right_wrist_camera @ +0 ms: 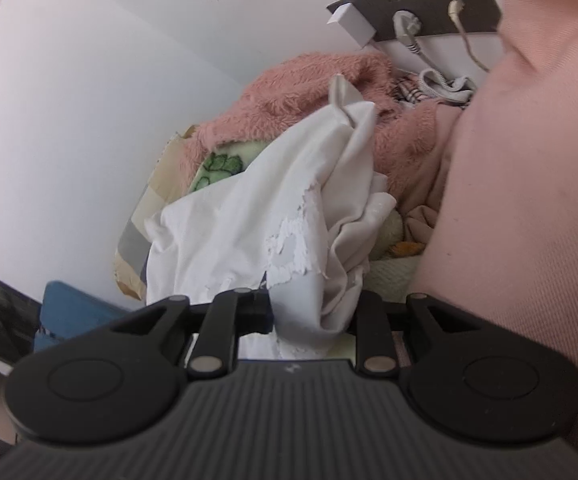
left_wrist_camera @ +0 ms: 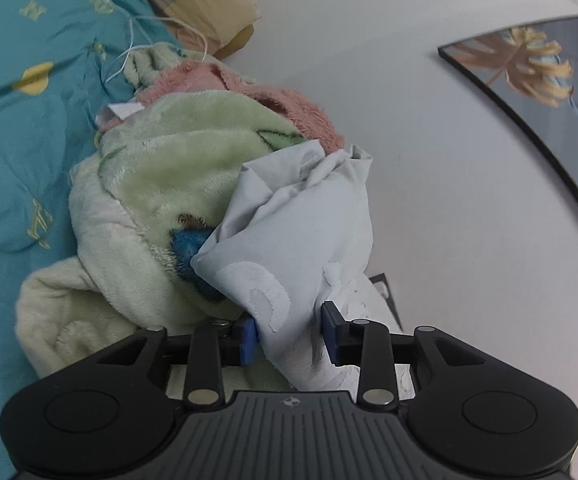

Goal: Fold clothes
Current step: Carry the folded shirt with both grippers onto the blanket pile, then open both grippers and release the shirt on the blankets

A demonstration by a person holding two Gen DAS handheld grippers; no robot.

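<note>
the left tongs (left_wrist_camera: 289, 334) and the right tongs (right_wrist_camera: 311, 314) each pinch a bunched part of the white cloth (left_wrist_camera: 289, 220), held up over the fluffy blanket pile (left_wrist_camera: 149, 168) on the bed, so the folding looks barely started.

The bunched cloth (left_wrist_camera: 289, 232) is pale white with rough white print patches. Behind it, the fuzzy blanket (left_wrist_camera: 161, 168) is light green with a blue spot. A pink fluffy blanket (right_wrist_camera: 289, 96) lies farther back. The bedspread (left_wrist_camera: 17, 128) on the left is teal with yellow shapes.
</note>
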